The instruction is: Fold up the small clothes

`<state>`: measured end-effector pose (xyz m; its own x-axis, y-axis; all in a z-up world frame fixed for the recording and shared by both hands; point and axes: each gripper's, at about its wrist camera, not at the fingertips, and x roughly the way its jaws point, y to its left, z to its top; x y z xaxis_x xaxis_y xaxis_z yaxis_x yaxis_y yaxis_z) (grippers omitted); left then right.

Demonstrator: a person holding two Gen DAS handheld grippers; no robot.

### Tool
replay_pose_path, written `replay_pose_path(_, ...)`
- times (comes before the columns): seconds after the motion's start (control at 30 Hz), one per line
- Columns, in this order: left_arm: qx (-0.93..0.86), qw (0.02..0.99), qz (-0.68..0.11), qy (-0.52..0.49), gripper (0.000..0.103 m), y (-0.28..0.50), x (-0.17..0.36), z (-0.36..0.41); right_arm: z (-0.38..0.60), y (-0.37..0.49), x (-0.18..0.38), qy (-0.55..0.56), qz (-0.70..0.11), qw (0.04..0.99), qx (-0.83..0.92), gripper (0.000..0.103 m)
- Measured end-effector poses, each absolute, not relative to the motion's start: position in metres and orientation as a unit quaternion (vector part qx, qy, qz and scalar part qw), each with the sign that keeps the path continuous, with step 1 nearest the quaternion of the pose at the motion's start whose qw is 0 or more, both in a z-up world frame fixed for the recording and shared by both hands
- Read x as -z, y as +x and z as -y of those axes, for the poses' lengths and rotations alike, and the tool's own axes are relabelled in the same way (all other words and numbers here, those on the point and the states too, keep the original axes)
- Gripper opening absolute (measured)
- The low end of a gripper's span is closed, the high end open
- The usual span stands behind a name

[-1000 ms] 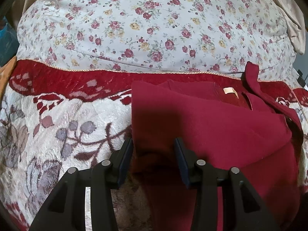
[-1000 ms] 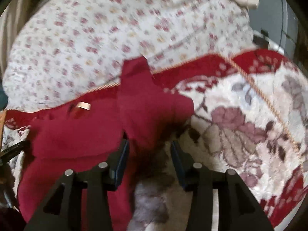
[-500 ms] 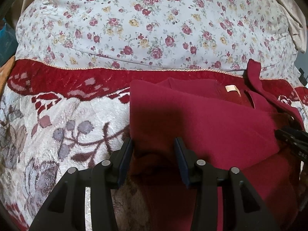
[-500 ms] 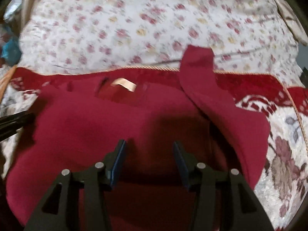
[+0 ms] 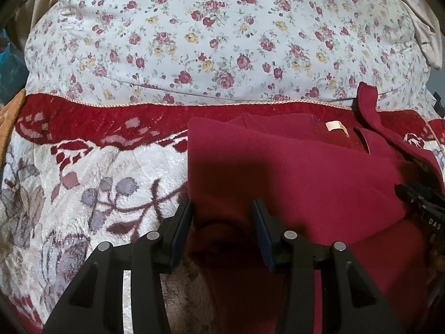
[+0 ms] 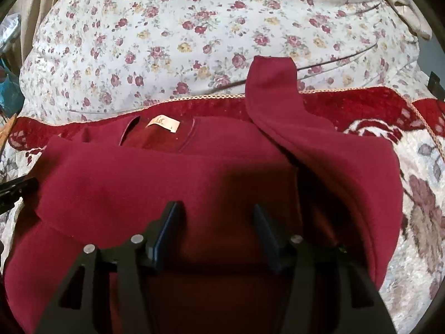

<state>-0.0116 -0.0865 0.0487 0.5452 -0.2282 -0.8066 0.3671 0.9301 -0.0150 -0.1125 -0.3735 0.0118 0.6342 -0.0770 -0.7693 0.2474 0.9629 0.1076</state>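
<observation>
A dark red garment (image 5: 306, 178) lies on a patterned blanket, its collar with a cream label (image 5: 335, 126) facing away. Its left side is folded across the body. In the right wrist view the garment (image 6: 167, 183) fills the middle, and one sleeve (image 6: 278, 103) reaches up onto the floral sheet. My left gripper (image 5: 222, 211) is open, low over the garment's left folded edge. My right gripper (image 6: 214, 217) is open, over the garment's middle. The right gripper's tip also shows at the left wrist view's right edge (image 5: 417, 197).
A red, cream and grey flowered blanket (image 5: 83, 183) covers the near surface. Behind it lies a white sheet with small roses (image 5: 222, 33). A beige cloth (image 5: 425, 39) sits at the far right. A blue object (image 5: 8, 64) is at the far left.
My right gripper has swung from the garment's right edge to over its middle. The left gripper has held nearly still. The garment has not visibly moved.
</observation>
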Motion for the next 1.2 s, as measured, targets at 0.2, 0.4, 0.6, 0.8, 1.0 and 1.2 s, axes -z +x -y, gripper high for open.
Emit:
replay_pose_path(0.2, 0.158, 0.889, -0.420, 0.089, 0.022, -0.018, -0.058, 0.085, 0.367, -0.110, -0.010, 0.085, -0.419, 0.900, 0.086, 0.070)
replay_pose_path(0.4, 0.178, 0.883, -0.428, 0.080, 0.022, -0.021, -0.059, 0.088, 0.367, -0.110, -0.009, 0.085, -0.418, 0.900, 0.084, 0.072)
replay_pose_path(0.6, 0.189, 0.876, -0.439, 0.061, 0.022, -0.019, -0.059, 0.089, 0.365, -0.106, -0.015, 0.079, -0.433, 0.895, 0.079, 0.075)
replay_pose_path(0.8, 0.190, 0.874, -0.445, 0.043, 0.022, -0.013, -0.059, 0.087, 0.376, -0.081, -0.057, 0.061, -0.400, 0.911, 0.078, 0.074)
replay_pose_path(1.0, 0.193, 0.872, -0.449, 0.031, 0.022, -0.006, -0.058, 0.086, 0.425, -0.002, -0.048, 0.062, -0.453, 0.876, 0.156, 0.074)
replay_pose_path(1.2, 0.188, 0.870, -0.455, 0.026, 0.022, 0.004, -0.055, 0.083, 0.456, 0.062, -0.025, 0.078, -0.487, 0.844, 0.211, 0.074)
